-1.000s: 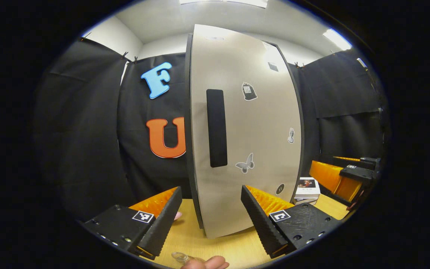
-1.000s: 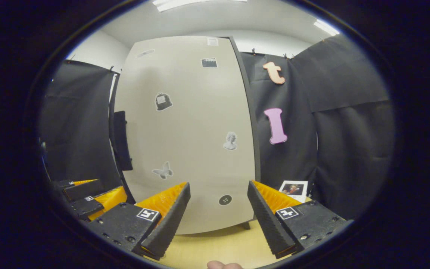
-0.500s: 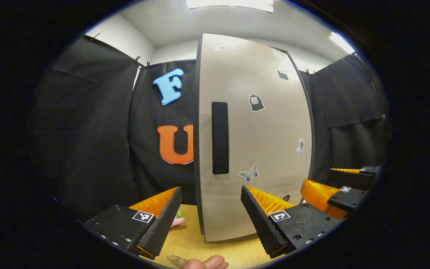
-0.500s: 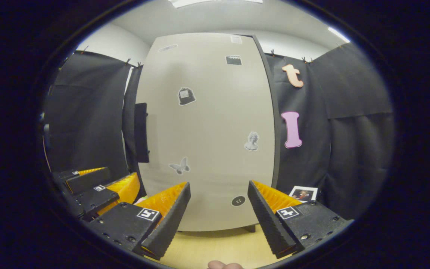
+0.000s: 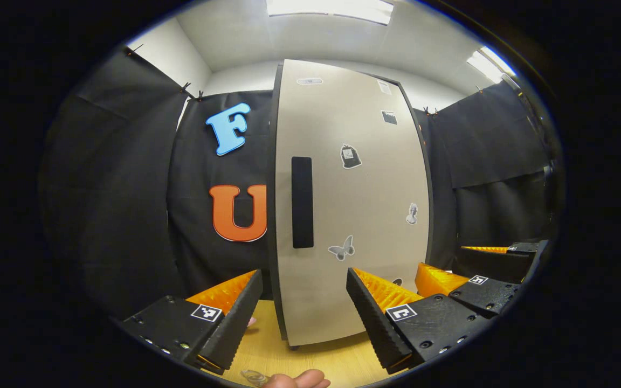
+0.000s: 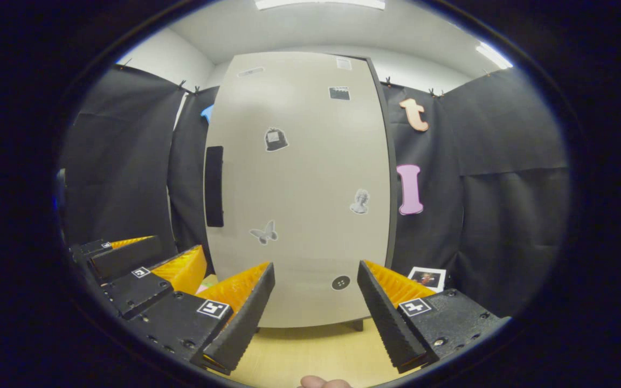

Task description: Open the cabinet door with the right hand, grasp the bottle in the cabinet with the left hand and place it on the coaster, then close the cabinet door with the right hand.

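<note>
A tall cabinet stands on the wooden table with its beige door [image 5: 364, 194] shut, hiding the inside. The door [image 6: 299, 183] carries small stickers and a black vertical handle [image 5: 302, 202] near its left edge, also seen in the right gripper view [image 6: 214, 186]. My left gripper [image 5: 304, 275] is open in front of the handle side, apart from it. My right gripper [image 6: 316, 265] is open before the door's lower middle, holding nothing. A pink sliver of the coaster [image 5: 250, 321] peeks past the left finger.
The right gripper's fingers [image 5: 440, 280] sit close on the right in the left gripper view. The left gripper's fingers [image 6: 184, 269] sit at the left in the right gripper view. A white box with a picture [image 6: 426, 278] lies right of the cabinet. Black cloth walls surround the table [image 6: 299, 350].
Both grippers have drawn back a little from the cabinet and come closer side by side. The door has stayed shut, and both grippers have stayed open.
</note>
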Motion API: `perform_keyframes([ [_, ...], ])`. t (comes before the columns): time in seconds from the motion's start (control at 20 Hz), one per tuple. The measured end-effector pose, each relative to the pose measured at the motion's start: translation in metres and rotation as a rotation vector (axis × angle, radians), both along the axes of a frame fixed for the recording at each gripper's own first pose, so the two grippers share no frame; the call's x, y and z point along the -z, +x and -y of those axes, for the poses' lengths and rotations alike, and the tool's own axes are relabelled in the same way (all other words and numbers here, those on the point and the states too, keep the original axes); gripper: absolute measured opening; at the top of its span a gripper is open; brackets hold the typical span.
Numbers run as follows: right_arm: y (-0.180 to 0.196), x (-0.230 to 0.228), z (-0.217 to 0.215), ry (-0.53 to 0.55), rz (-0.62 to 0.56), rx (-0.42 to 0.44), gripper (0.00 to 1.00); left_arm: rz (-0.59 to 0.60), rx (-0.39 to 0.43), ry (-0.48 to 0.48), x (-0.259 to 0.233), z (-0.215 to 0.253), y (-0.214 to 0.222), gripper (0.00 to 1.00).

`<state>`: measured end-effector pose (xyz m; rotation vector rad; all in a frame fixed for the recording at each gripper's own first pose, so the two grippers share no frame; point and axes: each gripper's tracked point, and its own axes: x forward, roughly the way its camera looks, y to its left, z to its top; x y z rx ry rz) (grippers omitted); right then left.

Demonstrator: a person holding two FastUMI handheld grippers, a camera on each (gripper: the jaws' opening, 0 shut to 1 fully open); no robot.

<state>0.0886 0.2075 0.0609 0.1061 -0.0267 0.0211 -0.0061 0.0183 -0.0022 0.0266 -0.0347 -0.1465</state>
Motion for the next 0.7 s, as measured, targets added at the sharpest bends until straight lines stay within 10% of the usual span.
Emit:
perform_keyframes([
  [0.7,-0.0082,-0.0076,0.0009,-0.065,0.023,-0.018,0.99,0.004,-0.025,-0.026,0.0014,-0.0019,-0.0074,0.95],
])
